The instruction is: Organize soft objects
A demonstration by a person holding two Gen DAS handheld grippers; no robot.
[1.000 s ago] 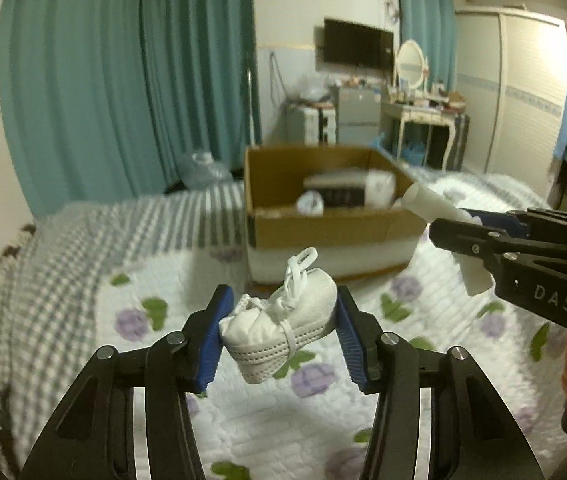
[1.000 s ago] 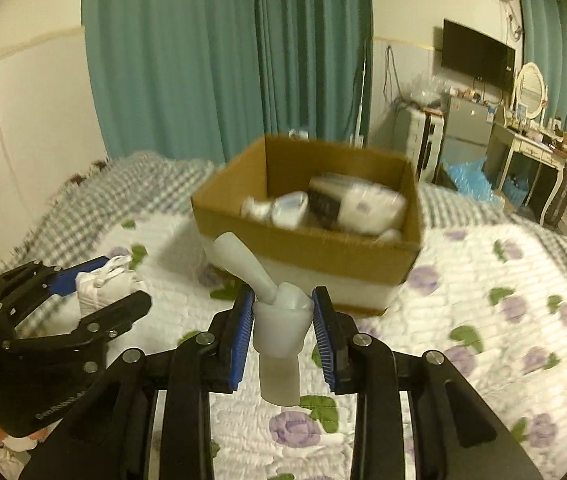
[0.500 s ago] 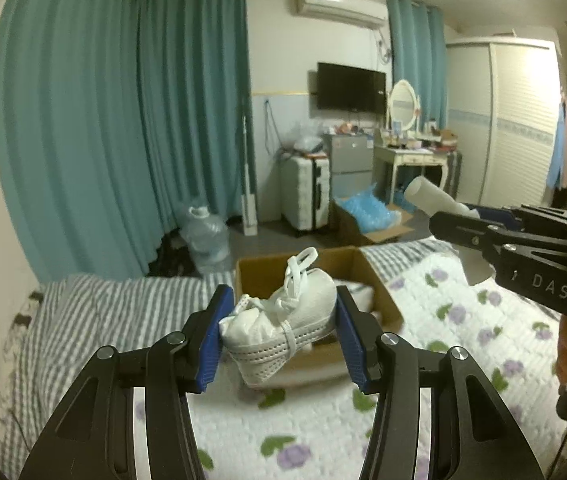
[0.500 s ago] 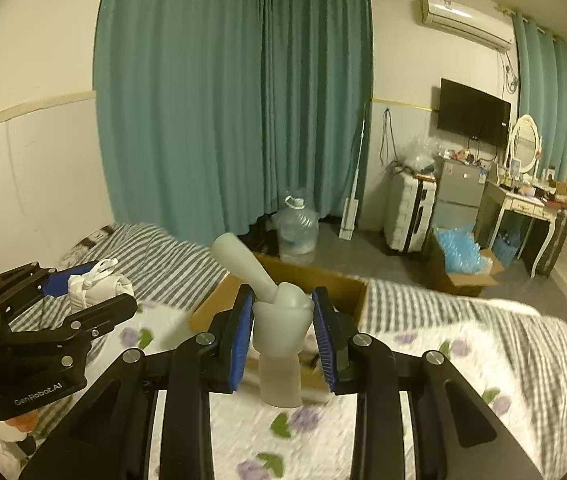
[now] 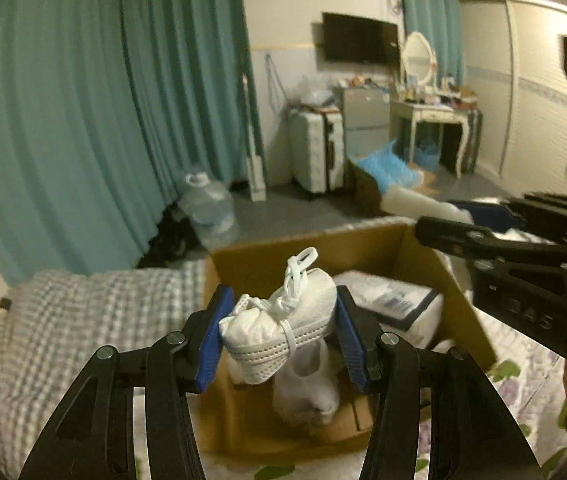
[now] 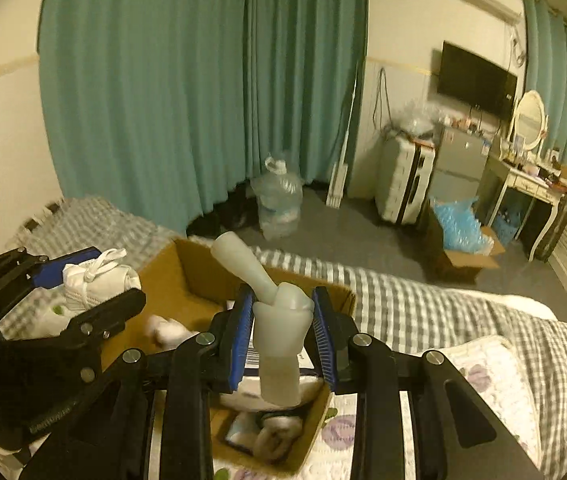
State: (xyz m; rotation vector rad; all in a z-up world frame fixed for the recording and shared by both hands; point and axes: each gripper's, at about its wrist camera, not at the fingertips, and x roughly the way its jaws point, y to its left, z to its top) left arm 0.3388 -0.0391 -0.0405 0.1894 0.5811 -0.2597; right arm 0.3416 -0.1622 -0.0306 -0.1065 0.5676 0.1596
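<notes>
Two loads hang over the cardboard box (image 5: 423, 252) at lower centre of each frame, my left gripper (image 5: 279, 328) pinching the small white shoe (image 5: 283, 320) and my right gripper (image 6: 283, 332) clamping the pale soft tube (image 6: 279, 336), both positioned, I judge, for dropping in.

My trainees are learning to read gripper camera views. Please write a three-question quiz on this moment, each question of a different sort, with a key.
1. True or false: the left gripper holds a small white shoe.
2. What lies below both grippers? A) cardboard box B) suitcase C) drawer
3. Name what the right gripper holds.

Key: 1 true. 2 A. 3 a pale, translucent bent tube piece.
</notes>
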